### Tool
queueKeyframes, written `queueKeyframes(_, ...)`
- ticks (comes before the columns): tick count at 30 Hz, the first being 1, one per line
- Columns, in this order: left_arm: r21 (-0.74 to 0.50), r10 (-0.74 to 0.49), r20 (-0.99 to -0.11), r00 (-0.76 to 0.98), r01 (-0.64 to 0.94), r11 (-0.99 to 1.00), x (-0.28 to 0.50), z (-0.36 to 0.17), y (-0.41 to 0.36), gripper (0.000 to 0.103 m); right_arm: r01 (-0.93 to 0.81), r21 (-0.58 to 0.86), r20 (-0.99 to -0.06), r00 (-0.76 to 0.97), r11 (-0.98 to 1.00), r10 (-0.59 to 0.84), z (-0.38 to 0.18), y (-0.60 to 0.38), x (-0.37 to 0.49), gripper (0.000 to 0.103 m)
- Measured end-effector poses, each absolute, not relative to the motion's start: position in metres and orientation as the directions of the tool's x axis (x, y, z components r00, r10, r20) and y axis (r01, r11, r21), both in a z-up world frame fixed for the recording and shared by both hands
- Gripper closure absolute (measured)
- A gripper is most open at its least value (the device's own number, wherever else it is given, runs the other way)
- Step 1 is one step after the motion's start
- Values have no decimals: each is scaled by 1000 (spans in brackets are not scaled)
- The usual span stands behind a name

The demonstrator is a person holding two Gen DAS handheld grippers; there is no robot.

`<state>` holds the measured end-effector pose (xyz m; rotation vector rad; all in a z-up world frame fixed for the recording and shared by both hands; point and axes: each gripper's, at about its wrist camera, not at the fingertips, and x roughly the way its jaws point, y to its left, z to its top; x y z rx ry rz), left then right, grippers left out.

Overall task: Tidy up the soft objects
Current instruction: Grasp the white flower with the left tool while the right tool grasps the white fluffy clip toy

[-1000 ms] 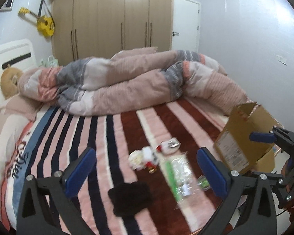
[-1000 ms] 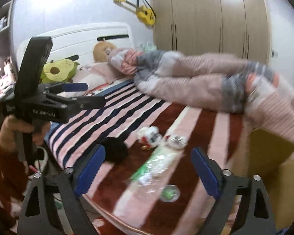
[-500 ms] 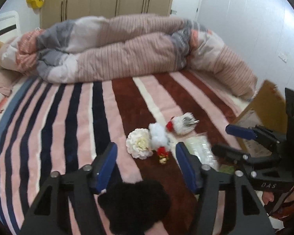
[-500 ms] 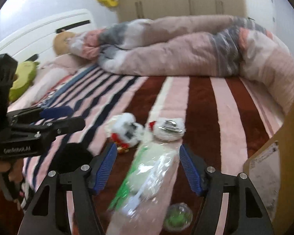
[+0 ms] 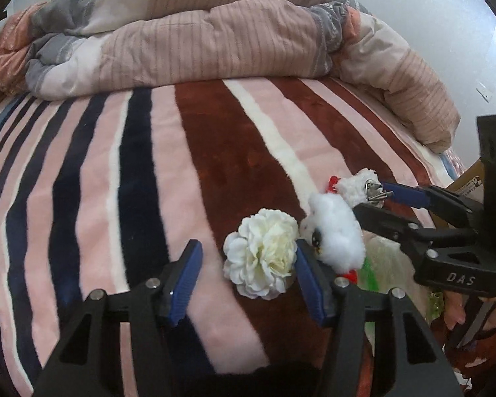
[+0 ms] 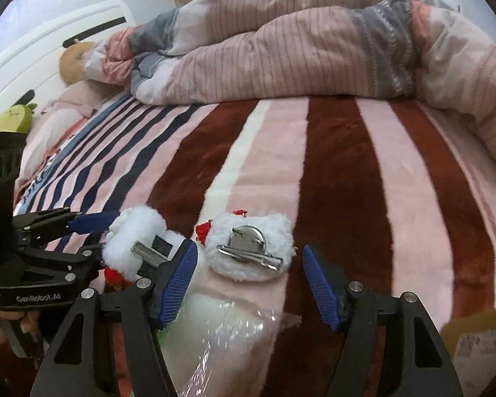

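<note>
Risk, left side: the left claw (image 5: 248, 286) stands wide and holds nothing. The flower (image 5: 263, 253) lies between its fingers, close against the right-hand finger and well off the left-hand one. The white plush (image 5: 335, 233) lies just past that same right-hand finger, touching or nearly touching the flower. In my judgement, closing from here could pinch the plush along with the flower, or push the flower sideways over the blanket (image 5: 99, 178) before the far finger reaches it. Soft petals may also crush and slip out.

Risk, right side: the right claw (image 6: 248, 284) is likewise wide and empty. The clip plush (image 6: 249, 248) lies just ahead of its fingertips, roughly centred between them, metal clip uppermost. A grip landing on the clip rather than the fleece would likely slide. The plastic bag (image 6: 225, 334) sits under and between the fingers, near enough to be snagged.

The two claws work close together; the left-hand finger of the right claw sits against the white plush, so collision or a shared grab is possible.
</note>
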<state>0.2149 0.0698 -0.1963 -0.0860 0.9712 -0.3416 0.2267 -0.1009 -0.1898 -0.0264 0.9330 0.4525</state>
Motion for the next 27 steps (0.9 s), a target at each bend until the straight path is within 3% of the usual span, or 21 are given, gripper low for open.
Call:
queueKeyframes(2,-216,-322,-796,513,256,942,217,-195,66,55,-391,178,-790,490,903,368,-195,-98,232,41)
queueKeyframes(4,-208,-326,-802,500,278,938,219,-195,61,60,-404,192,-797,468,894,382,-198,-95,233,51)
queueKeyframes(7,-192,-325,-816,477,306,932,222,-197,51,78,-416,165,-804,469,895,366,-198,-91,232,55)
queueKeyframes(9,-188,-326,-818,474,315,930,222,-198,47,83,-416,161,-801,474,895,365,-198,-91,232,59)
queueKeyframes(15,-190,-325,-813,484,308,932,220,-197,48,85,-415,117,-788,514,902,339,-192,-90,225,61)
queueKeyframes(27,-143,-279,-769,575,271,952,183,-151,59,85,-454,169,-707,562,875,428,-132,-102,177,61)
